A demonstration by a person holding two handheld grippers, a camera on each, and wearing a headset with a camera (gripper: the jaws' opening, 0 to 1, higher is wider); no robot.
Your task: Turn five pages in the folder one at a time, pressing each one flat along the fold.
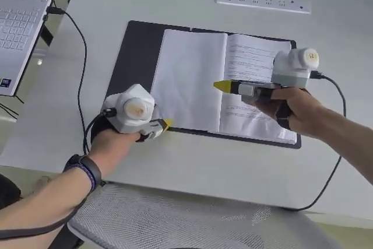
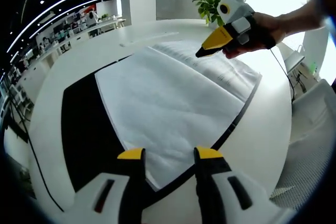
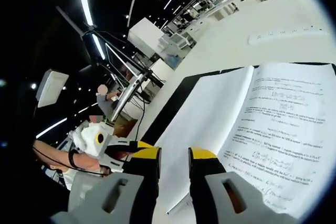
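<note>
Folder (image 1: 135,51) open at table (image 1: 198,164) centre. Laptop (image 1: 17,24) far left; power strip (image 1: 263,1) behind folder. Left gripper (image 1: 165,125) at near-left page corner, right gripper (image 1: 222,86) over fold.

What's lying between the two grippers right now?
In the head view, the blank white page of the open folder fills the stretch between the left gripper and the right gripper. Nothing else lies on it.
</note>
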